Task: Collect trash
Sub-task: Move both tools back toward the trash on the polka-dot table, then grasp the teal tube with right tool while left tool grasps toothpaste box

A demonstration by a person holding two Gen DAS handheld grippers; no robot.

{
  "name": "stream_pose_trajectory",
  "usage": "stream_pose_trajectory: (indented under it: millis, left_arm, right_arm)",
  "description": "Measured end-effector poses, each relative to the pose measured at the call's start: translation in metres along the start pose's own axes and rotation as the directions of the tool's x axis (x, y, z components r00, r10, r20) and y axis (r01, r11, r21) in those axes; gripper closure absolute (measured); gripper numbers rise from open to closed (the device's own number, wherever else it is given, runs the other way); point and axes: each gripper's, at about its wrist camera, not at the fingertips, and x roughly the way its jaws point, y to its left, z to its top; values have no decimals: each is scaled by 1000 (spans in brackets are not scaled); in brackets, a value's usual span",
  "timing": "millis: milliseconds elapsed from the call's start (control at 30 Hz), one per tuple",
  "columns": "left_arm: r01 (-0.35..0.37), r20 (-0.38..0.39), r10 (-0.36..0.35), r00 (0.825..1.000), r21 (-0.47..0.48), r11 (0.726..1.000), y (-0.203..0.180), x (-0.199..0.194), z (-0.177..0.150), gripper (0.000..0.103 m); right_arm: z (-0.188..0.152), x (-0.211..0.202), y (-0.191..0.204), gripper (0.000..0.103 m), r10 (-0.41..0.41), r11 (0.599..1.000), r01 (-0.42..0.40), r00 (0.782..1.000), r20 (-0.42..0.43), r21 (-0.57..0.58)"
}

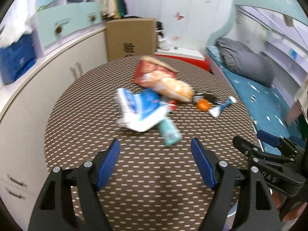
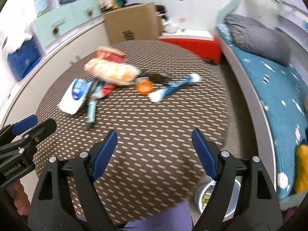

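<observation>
Two grippers sit over the near edge of the table [image 1: 80,104], and I see nothing between either pair of jaws. My left gripper [image 1: 155,152] has its blue pads spread wide apart above bare patterned cloth; my right gripper [image 2: 154,143] is spread just as wide, also over bare cloth. In the left view the right gripper shows at the right edge, beside the bed [image 1: 265,96].

The trash lies in a loose heap near the middle of the table, well ahead of both grippers. I make out a red snack bag [image 1: 154,70] farthest back, an orange-and-white bag [image 1: 173,88] overlapping it, a blue-and-white packet [image 1: 138,107], a teal wrapper [image 1: 169,131] nearest my left gripper, an orange lid [image 1: 203,105] and a blue stick wrapper [image 1: 223,106]. The pictures are blurred, so finer detail escapes me. A metal bowl [image 2: 236,194] sits on the floor below the table's right side.
</observation>
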Motion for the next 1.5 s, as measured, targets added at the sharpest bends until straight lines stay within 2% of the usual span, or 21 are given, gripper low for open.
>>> stream_pose_trajectory:
  millis: [233, 367, 433, 467, 500, 533, 633, 733, 767, 967, 1033, 1067, 1100, 1167, 1233, 1300, 1367, 1400, 1500]
  left_arm:
    - [-63, -40, 60, 997, -98, 993, 58, 11, -7, 29]
    - [-83, -65, 74, 995, -134, 987, 79, 18, -14, 29]
    - [-88, -77, 77, 994, -143, 986, 87, 23, -17, 29]
    - [-91, -84, 79, 993, -146, 985, 90, 25, -18, 29]
    - [-92, -90, 80, 993, -148, 985, 92, 27, -19, 29]
    - [-93, -97, 79, 992, -153, 984, 94, 30, -20, 29]
    - [-83, -109, 66, 992, -154, 985, 95, 35, -23, 29]
    - [-66, -120, 49, 992, -144, 987, 91, 40, -27, 29]
    - [-60, -123, 43, 991, -142, 988, 90, 41, -28, 29]
    - [-13, -136, -4, 991, -124, 992, 77, 44, -39, 29]
    - [-7, -139, -9, 990, -117, 993, 72, 45, -41, 28]
    - [-8, -138, -8, 990, -114, 993, 71, 45, -41, 28]
    - [-7, -138, -9, 990, -114, 994, 71, 45, -41, 27]
    - [-5, -135, -11, 991, -116, 993, 72, 43, -39, 27]
    - [-12, -131, -5, 991, -123, 992, 74, 42, -36, 26]
    - [-18, -126, 1, 992, -133, 991, 78, 41, -33, 24]
    - [-17, -118, 0, 993, -147, 989, 82, 39, -28, 20]
    - [-4, -106, -13, 994, -159, 987, 83, 38, -24, 15]
    - [49, -48, -59, 997, -177, 983, 84, 31, -13, 10]
  right_arm:
    - [15, 49, 57, 25, 69, 988, -78, 995, -71, -133]
    - [22, 77, 75, 45, 95, 981, -115, 987, -130, -159]
    - [26, 89, 84, 51, 93, 977, -118, 985, -145, -175]
    - [28, 92, 87, 59, 97, 976, -122, 985, -143, -179]
    - [29, 94, 90, 76, 112, 973, -138, 983, -144, -186]
    - [29, 95, 92, 81, 125, 969, -152, 981, -147, -193]
    - [21, 88, 93, 86, 132, 962, -162, 981, -144, -218]
    - [6, 72, 83, 87, 153, 960, -183, 977, -150, -213]
    - [1, 67, 79, 93, 164, 959, -194, 974, -157, -206]
    - [-26, 35, 58, 90, 141, 964, -177, 973, -184, -198]
    - [-23, 38, 56, 77, 125, 969, -159, 976, -176, -191]
    - [-21, 39, 56, 53, 112, 971, -143, 980, -162, -193]
    - [-16, 42, 56, 35, 84, 976, -111, 986, -144, -187]
    - [-6, 48, 62, 35, 93, 975, -115, 988, -119, -191]
    - [1, 58, 67, 40, 98, 971, -123, 987, -129, -203]
    - [6, 70, 78, 57, 104, 961, -137, 984, -146, -239]
    - [6, 74, 88, 78, 76, 948, -107, 991, -113, -301]
    - [7, 75, 90, 81, 96, 940, -131, 988, -123, -317]
    - [9, 70, 80, 81, 184, 941, -224, 968, -171, -254]
